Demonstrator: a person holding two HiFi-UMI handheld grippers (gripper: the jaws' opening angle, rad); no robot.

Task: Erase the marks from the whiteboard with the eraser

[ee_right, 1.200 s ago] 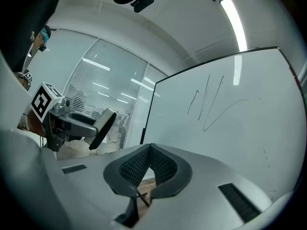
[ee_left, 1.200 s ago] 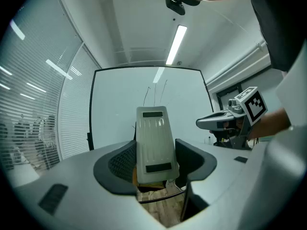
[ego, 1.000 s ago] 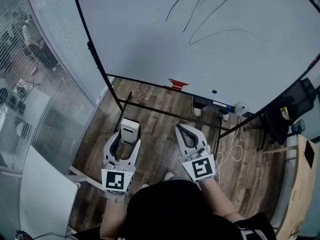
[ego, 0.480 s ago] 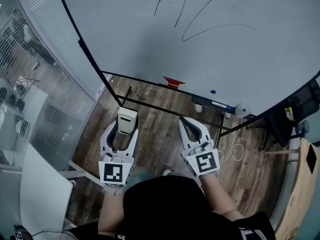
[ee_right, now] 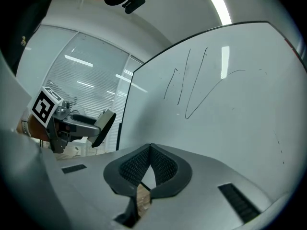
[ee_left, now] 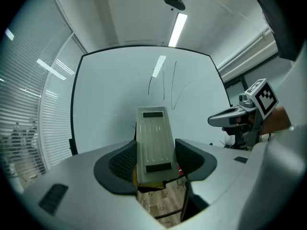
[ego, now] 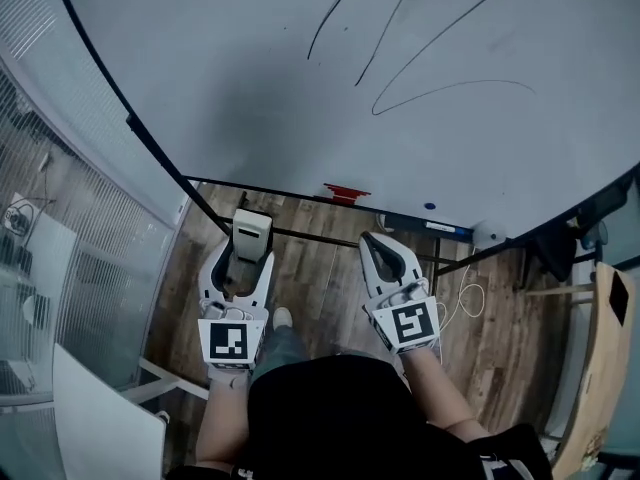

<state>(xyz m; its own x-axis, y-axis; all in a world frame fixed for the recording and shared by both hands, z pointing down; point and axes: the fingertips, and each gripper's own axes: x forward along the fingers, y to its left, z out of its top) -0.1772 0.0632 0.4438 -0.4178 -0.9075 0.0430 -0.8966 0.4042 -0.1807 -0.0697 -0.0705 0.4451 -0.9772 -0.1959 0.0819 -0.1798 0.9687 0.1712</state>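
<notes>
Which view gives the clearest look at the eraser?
The left gripper view: the eraser fills the centre, clamped in the jaws of the left hand-held gripper. The head view shows it small, from above; the right gripper view shows it small and angled, far left.

a: where does the head view sit?
b: above the person, facing steeply down, with the left gripper [ego: 242,256] and right gripper [ego: 378,246] near and the whiteboard [ego: 250,98] ahead.
a: and the gripper views?
b: each rides behind its own jaws, tilted up at the whiteboard; the left one looks past its eraser [ee_left: 153,145].
a: shared?
b: all three catch the marks [ego: 390,28]; each gripper view sees the other gripper at its edge.
</notes>
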